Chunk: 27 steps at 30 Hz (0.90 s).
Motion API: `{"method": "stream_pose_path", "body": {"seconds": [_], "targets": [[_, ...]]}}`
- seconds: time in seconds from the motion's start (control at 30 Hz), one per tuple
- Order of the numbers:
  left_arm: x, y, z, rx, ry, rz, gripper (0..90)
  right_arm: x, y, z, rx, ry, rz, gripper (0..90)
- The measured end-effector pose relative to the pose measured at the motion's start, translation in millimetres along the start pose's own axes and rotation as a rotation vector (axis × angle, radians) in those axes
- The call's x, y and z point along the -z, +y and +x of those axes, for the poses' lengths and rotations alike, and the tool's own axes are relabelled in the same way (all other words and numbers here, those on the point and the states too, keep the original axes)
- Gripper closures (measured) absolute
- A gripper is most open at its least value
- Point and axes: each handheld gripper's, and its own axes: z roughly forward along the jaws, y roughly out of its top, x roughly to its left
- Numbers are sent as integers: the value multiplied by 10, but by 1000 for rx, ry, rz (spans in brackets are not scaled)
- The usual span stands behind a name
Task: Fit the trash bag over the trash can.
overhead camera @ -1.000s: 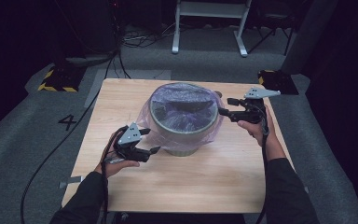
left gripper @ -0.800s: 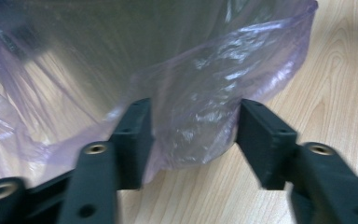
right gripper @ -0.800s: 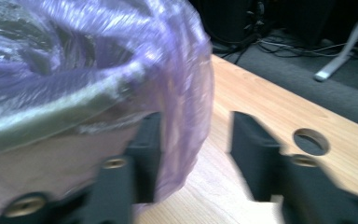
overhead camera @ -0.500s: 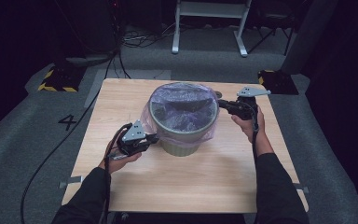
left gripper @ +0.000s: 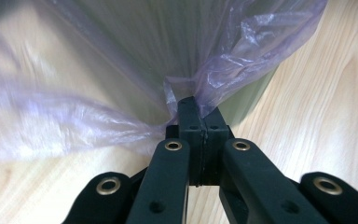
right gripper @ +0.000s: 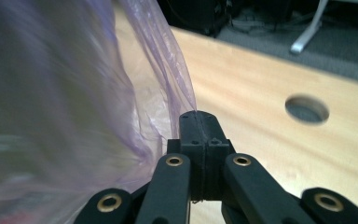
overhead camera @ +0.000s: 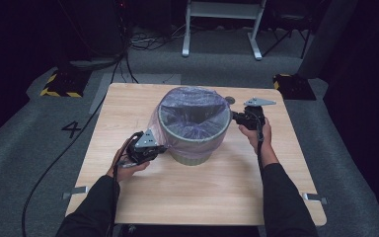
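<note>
So there's a green bin [overhead camera: 193,143] sitting about in the middle of the wooden table [overhead camera: 217,187], lined with a thin purple bag [overhead camera: 192,106] whose edge is folded over the rim and hangs down the outside.

The left gripper [overhead camera: 154,148] is down low against the bin's near-left side. In the left gripper view its jaws are pressed together, pinching a gathered bit of the bag's skirt [left gripper: 205,88], with the plastic bunching up right at the tips and the bin's wall just behind. They've just been closing, and the plastic is caught between them.

The right gripper [overhead camera: 235,117] is at the bin's right side, up near the rim. Its jaws have also just clamped together, and the right gripper view shows them nipping the bag's hanging edge [right gripper: 168,84]. Just past the bin on that side there's a round hole [right gripper: 306,109] in the tabletop.
</note>
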Motion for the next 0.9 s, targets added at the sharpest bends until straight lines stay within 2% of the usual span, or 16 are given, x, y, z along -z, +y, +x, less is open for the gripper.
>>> {"method": "stream_pose_path", "body": {"seconds": [0.1,0.27,0.5,0.57,0.63,0.67,0.7,0.8,0.9], "targets": [[-58,-63,4,8,-4,26,898,-77,-109,-21,-16,-3,47,900],[-119,-114,-2,10,-9,60,898,-172,-246,-59,-48,14,92,900],[-116,-176,-8,19,-5,72,888,-268,-394,-38,-64,37,153,900],[-95,-196,-18,29,5,69,767,-276,-425,-34,-68,39,166,900],[-68,-211,-34,38,34,75,581,-279,-450,-38,-75,41,175,900],[-48,-219,-42,37,37,71,518,-276,-467,-43,-73,41,178,900],[-10,-235,-54,47,32,59,486,-274,-477,-46,-74,42,180,900],[80,-259,-40,104,34,41,271,-270,-515,-66,-70,22,192,900],[199,-331,-40,147,34,-17,183,-217,-516,-97,-92,25,168,894]]}}
